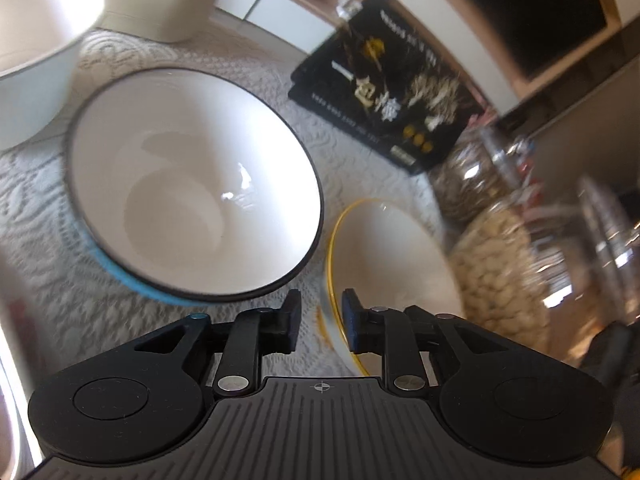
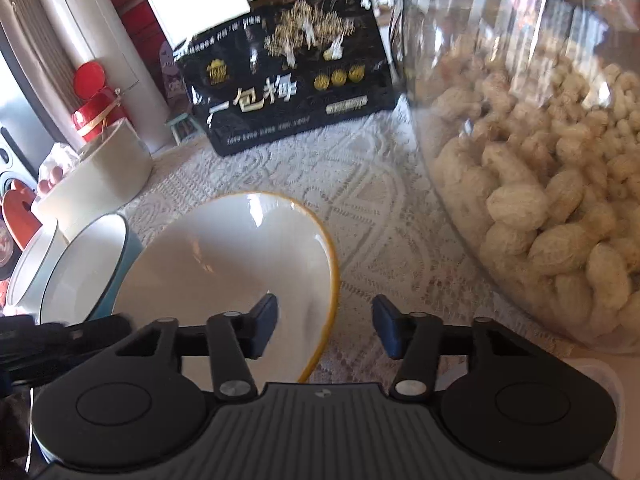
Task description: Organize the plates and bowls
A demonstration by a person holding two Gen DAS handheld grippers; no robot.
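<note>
Left wrist view shows the left gripper narrowly parted astride the five-o'clock rim of the glossy, breakable gold-rimmed white ceramic bowl, not clamped, while the right gripper straddles its opposite rim, half open; the thin rim seems the best hold.

Domestic dining area: lace tablecloth over the table, ceramic bowls, clear jar of peanuts, black printed gift box, red ornament, wooden cabinetry behind.

Open lace tablecloth lay mid-frame in the right wrist view, hemmed by a peanut jar at right, black box above, and gold-rimmed bowl lower left.
</note>
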